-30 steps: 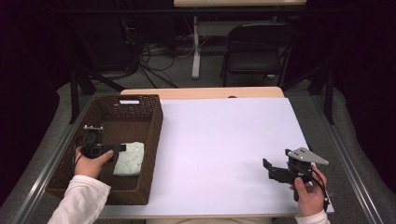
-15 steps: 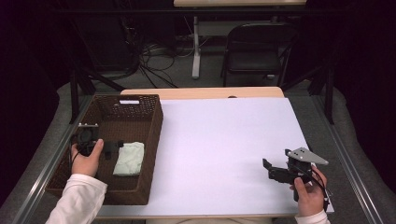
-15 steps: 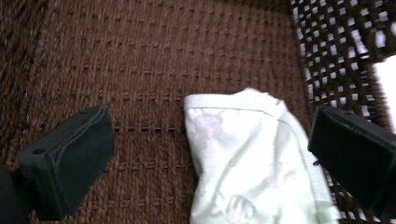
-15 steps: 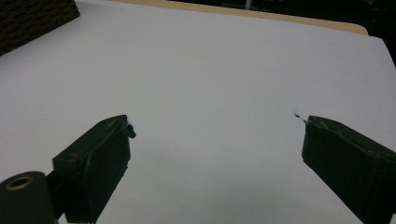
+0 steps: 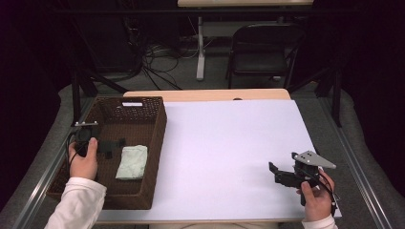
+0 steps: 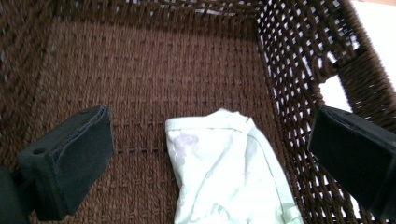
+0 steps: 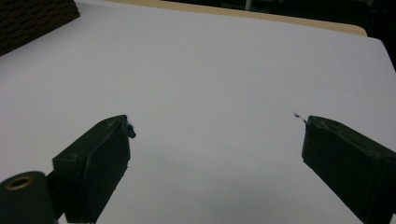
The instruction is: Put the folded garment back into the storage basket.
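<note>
Inside the brown wicker basket (image 5: 154, 143), the left gripper (image 5: 109, 144) has just been opening; its jaws stand wide above the pale green cloth (image 6: 229, 172), gripping nothing. Over the white table (image 5: 229, 143), the right gripper (image 5: 278, 175) is spread wide and empty.

Right gripper (image 7: 215, 154) fingers apart, over white table (image 7: 224, 70)

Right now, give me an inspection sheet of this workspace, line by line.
Surface: white table top, bare across the middle.
Job's things: pale green folded cloth lying on the floor of the brown wicker basket at the table's left.
Clutter: nothing seen.
Grippers: left claw open above the cloth, nothing between its jaws, which have just been opening; right claw open over bare table, holding nothing.
Cables: a black cable at each claw; a tangle on the floor behind the table.
Surroundings: dark room, black chair, another table's leg.
</note>
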